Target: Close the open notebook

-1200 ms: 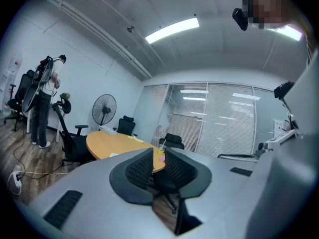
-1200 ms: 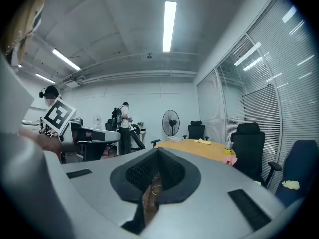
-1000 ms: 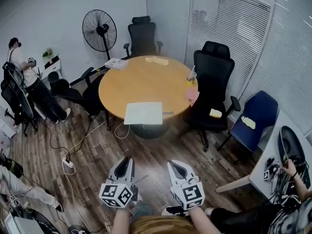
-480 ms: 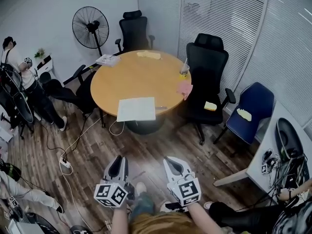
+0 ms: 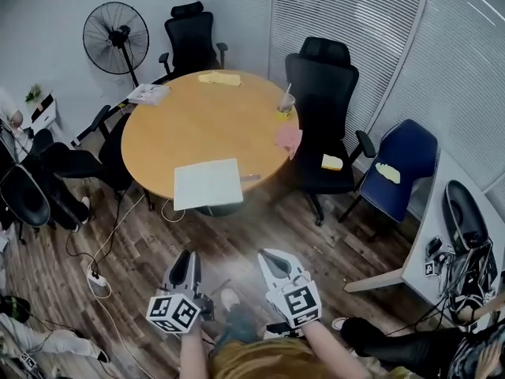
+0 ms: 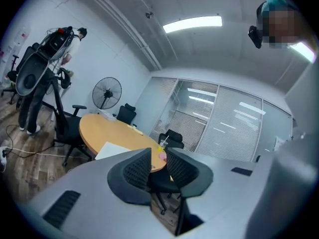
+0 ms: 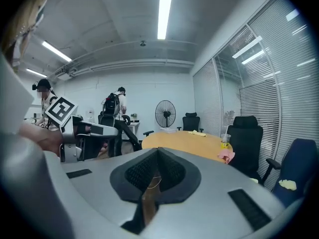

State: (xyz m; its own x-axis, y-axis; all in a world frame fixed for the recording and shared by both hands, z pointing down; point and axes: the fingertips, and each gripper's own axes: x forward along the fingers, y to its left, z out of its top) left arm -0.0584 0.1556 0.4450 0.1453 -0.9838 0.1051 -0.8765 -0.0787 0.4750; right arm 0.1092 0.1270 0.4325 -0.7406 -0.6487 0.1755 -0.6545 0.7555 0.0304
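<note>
The open notebook was seen lying flat at the six o'clock edge of the round table, at about twelve o'clock from both grippers and well apart from them. The left gripper was held with its jaws a little apart, just having been opened further, nothing between them; the right gripper was closed and empty. The table was best reached first, then one leaf lifted from its outer edge; the spine's line could not be made out.
</note>
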